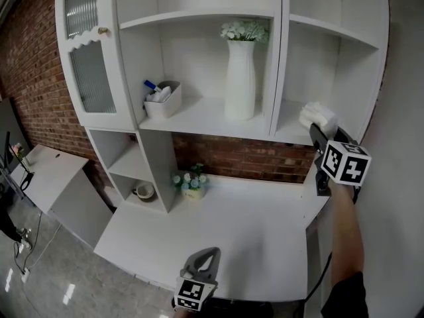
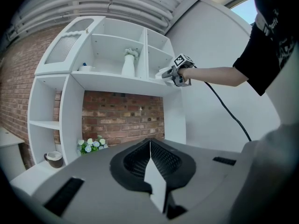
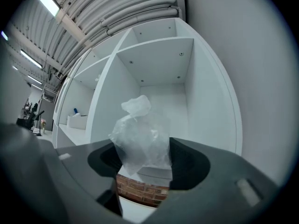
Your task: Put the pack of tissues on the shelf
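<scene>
Grip of right gripper [image 3: 145, 164] on pack of tissues [image 3: 140, 136]: jaws set about half apart, one against each side of the crinkled clear wrap, the gap between them filled by the pack. Sticks up above the jaws, twisted top of the wrap highest. Points level into the rightmost compartment of the white shelf unit [image 1: 199, 114]. In the head view, holds the pack at the front edge of that compartment's board [image 1: 291, 132], just over it; cannot tell whether resting on the board or a little clear of it. Marker cube [image 1: 346, 162] behind the jaws, then a bare forearm [image 1: 344, 224] and dark sleeve [image 1: 348, 297] running down toward the lower right corner of the picture.

Left gripper [image 2: 150, 146]: jaws closed together on a thin line, nothing between them. Hangs low over the near edge of the white desk [image 1: 258, 237], well apart from the pack, pointed level toward the shelf unit.

Farther out, on the middle board of the unit: tall white vase [image 1: 240, 78] with pale flowers near the right end, white tub [image 1: 163, 101] with blue-tipped contents at the left end. Left of that, a cabinet door [image 1: 89, 71] with ribbed glass. At the back edge of the desk, against the brick wall [image 1: 232, 156], a small pot of flowers [image 1: 192, 183]; beside it, in a low open cubby, a small cup [image 1: 144, 191].
</scene>
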A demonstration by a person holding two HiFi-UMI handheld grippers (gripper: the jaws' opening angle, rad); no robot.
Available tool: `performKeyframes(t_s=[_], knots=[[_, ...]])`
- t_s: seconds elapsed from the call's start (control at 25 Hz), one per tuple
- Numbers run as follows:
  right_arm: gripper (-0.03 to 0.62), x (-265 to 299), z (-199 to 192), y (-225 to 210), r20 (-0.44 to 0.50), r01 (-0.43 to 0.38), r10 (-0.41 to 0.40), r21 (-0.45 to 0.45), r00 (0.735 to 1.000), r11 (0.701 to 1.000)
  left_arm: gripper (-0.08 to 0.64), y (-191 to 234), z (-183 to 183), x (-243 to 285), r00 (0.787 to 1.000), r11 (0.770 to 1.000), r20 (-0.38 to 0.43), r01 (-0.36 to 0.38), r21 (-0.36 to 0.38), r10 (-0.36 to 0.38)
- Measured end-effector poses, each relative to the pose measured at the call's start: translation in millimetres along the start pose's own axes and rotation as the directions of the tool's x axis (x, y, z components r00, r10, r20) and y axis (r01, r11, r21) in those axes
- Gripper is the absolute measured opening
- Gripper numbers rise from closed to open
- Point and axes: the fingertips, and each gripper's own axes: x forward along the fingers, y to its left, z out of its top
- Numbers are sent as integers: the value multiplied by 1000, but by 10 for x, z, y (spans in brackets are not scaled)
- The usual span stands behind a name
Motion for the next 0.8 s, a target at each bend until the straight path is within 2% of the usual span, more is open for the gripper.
performKeyframes(t_s=[0.2, 0.52, 0.8], knots=[[273, 90, -52, -26, -19, 7, -7, 15, 1000, 1000, 12, 88, -12, -25, 1000, 999, -1, -30, -13, 30], [282, 166, -73, -23, -24, 4, -4, 23, 1000, 1000, 12, 78, -68, 0, 999, 999, -10, -31, -23, 31], [330, 172, -120, 5, -32, -13, 15, 42, 999, 999, 12, 130, -83, -21, 999, 999, -15, -38, -25, 37]])
